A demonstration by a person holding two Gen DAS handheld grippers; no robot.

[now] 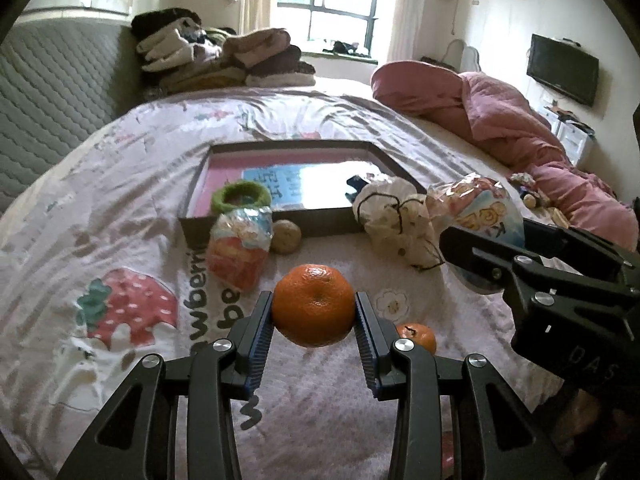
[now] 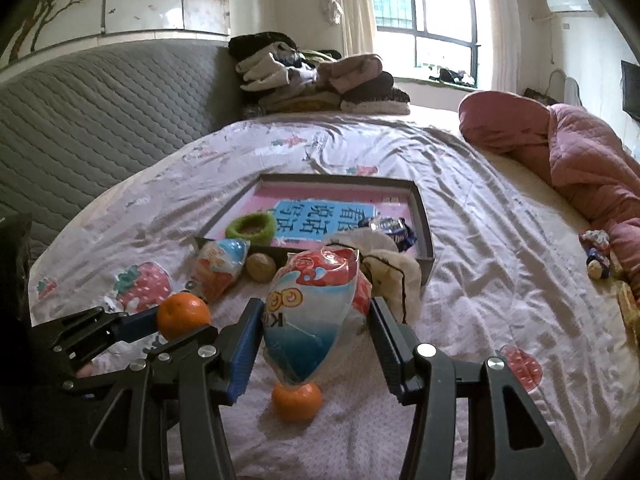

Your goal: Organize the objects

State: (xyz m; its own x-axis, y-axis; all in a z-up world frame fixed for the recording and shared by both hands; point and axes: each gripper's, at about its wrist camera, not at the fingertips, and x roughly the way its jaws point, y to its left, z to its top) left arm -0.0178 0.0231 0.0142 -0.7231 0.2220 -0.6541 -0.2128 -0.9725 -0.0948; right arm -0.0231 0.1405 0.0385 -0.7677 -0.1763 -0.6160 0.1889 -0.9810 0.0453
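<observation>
While a printed strawberry sheet covers the bed, two hand-held grippers hang above it, each with something clamped between its pads. The left hand-held gripper holds a large orange by its sides, lifted clear of the bed. The right hand-held gripper grips a puffy snack bag printed in red, white and blue, its jaws set fairly wide around the bag, which hangs tilted with its lower corner just over a smaller orange lying on the sheet. Beyond both tools, a shallow dark-rimmed tray sits on the bed, its floor lined with a pink and blue printed card. Inside the tray lie a green fuzzy ring near the front left and a dark wrapped item toward the right. Just in front of the tray's near wall rest a second snack bag, a small tan ball and a white drawstring pouch. Folded clothes are stacked by the grey quilted headboard, and a pink quilt is bunched on the far right.
</observation>
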